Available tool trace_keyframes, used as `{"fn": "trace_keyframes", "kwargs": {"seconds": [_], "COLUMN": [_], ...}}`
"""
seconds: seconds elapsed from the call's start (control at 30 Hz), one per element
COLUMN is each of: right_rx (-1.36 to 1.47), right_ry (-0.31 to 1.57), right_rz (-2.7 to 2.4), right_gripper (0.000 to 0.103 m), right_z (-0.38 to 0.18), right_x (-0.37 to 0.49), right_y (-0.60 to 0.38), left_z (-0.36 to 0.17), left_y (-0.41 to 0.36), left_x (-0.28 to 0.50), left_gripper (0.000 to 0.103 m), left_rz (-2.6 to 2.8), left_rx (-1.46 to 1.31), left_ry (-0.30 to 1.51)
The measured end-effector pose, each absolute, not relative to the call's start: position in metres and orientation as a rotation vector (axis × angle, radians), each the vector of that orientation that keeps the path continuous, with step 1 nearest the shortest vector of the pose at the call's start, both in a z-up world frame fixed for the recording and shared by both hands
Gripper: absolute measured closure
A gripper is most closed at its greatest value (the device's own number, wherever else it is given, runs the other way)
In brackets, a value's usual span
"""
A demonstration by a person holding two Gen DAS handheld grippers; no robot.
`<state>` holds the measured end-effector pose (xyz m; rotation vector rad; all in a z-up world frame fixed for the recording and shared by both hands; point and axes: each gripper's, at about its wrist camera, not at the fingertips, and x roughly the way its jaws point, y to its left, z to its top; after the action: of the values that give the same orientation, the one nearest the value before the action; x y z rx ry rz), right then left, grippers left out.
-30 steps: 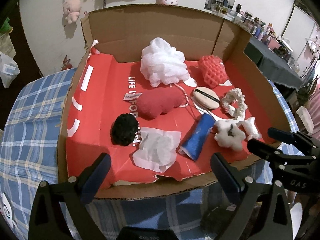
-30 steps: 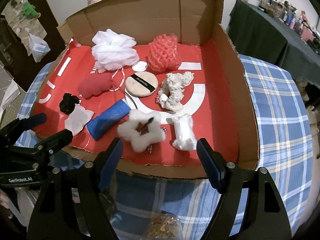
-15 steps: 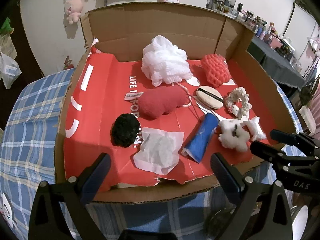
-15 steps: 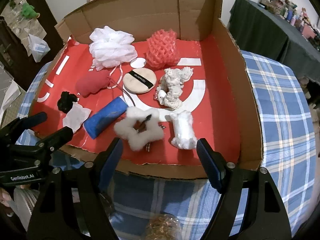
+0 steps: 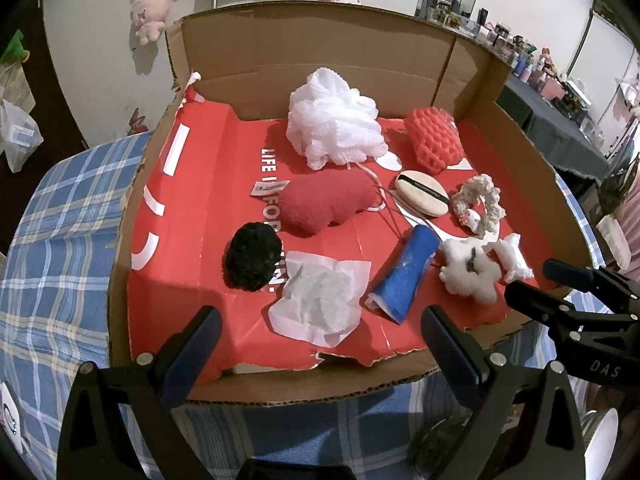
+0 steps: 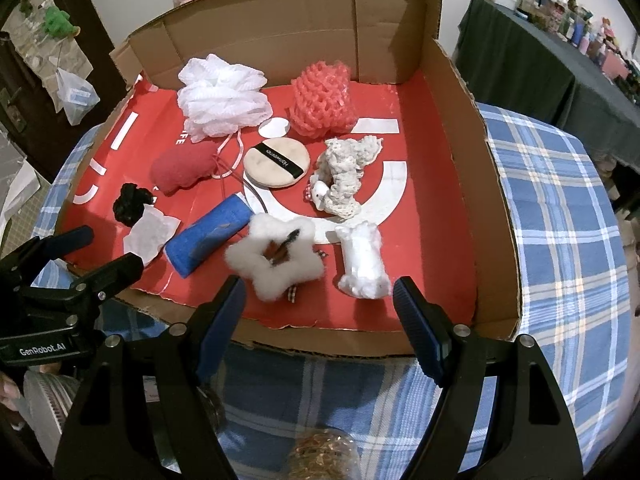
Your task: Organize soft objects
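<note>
A shallow cardboard box (image 5: 400, 60) (image 6: 492, 184) with a red floor holds several soft things: a white mesh pouf (image 5: 334, 120) (image 6: 222, 98), a coral net sponge (image 5: 434, 140) (image 6: 322, 98), a red plush pad (image 5: 328, 202) (image 6: 184, 166), a round beige puff (image 5: 420, 194) (image 6: 276, 162), a black pompom (image 5: 252, 256) (image 6: 130, 206), a white tissue (image 5: 320, 298), a blue roll (image 5: 404, 276) (image 6: 210, 240), a fluffy white scrunchie (image 5: 470, 276) (image 6: 276, 260), a cotton wad (image 6: 362, 262) and a cream crochet scrunchie (image 5: 480, 204) (image 6: 344, 176). My left gripper (image 5: 316, 350) and right gripper (image 6: 320, 320) hover open and empty over the box's near edge.
The box sits on a blue plaid tablecloth (image 6: 560, 216). A dark-clothed table with small bottles (image 6: 560, 40) stands to the right. Plush toys (image 5: 148, 16) hang on the far wall. A clear wrapped object (image 6: 320, 456) lies just below the right gripper.
Both views have shifted slightly, so the box sits a little higher in each picture. The objects in the box have not moved, and both grippers stay open.
</note>
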<state>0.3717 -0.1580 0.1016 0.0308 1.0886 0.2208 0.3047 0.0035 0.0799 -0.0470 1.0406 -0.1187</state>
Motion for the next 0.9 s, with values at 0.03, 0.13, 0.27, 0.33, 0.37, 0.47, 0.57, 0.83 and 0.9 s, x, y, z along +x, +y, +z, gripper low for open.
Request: {"fn": "trace_keyframes", "kwargs": {"seconds": [0.03,0.13,0.27,0.33,0.37,0.47,0.57,0.83,0.9], "right_rx": [0.029,0.018,0.014,0.012,0.013,0.011,0.011,0.012,0.012], "right_ry": [1.089,1.087,1.084,1.085,1.084,1.085,1.084,1.085,1.084], "right_rz": [0.223,0.221,0.218,0.217,0.217,0.217,0.218,0.219,0.219], "right_gripper": [0.028,0.028,0.028,0.028,0.028,0.028,0.028,0.028,0.028], "right_z": [0.1014,0.1016,0.1019,0.1020,0.1022,0.1022,0.1022,0.1021,0.1021], "right_x": [0.3718,0.3715,0.3713,0.3713,0.3713,0.3709,0.3707,0.3706,0.3707], "right_y": [-0.1581,-0.1571,-0.1561,-0.1559,-0.1560,-0.1557,-0.1557,-0.1555,-0.1556], "left_z": [0.0798,0.0794,0.0793,0.0794,0.0795,0.0790,0.0791,0.0790,0.0791], "left_y": [0.0036,0.0034,0.0031,0.0031,0.0031,0.0025,0.0025,0.0020,0.0018], "left_x": [0.3048,0.3047,0.3047,0.3046,0.3046,0.3046,0.3046,0.3046,0.3045], "left_gripper": [0.002,0.002,0.002,0.002,0.002,0.002,0.002,0.002,0.002], "left_rz": [-0.119,-0.117,-0.117,-0.117,-0.116,-0.114,-0.113,-0.114,-0.112], "left_rx": [-0.048,-0.046,-0.046,-0.047,-0.047,-0.045,-0.045,-0.045,-0.044], "left_ry": [1.041,1.043,1.043,1.043,1.042,1.041,1.040,1.040,1.040]}}
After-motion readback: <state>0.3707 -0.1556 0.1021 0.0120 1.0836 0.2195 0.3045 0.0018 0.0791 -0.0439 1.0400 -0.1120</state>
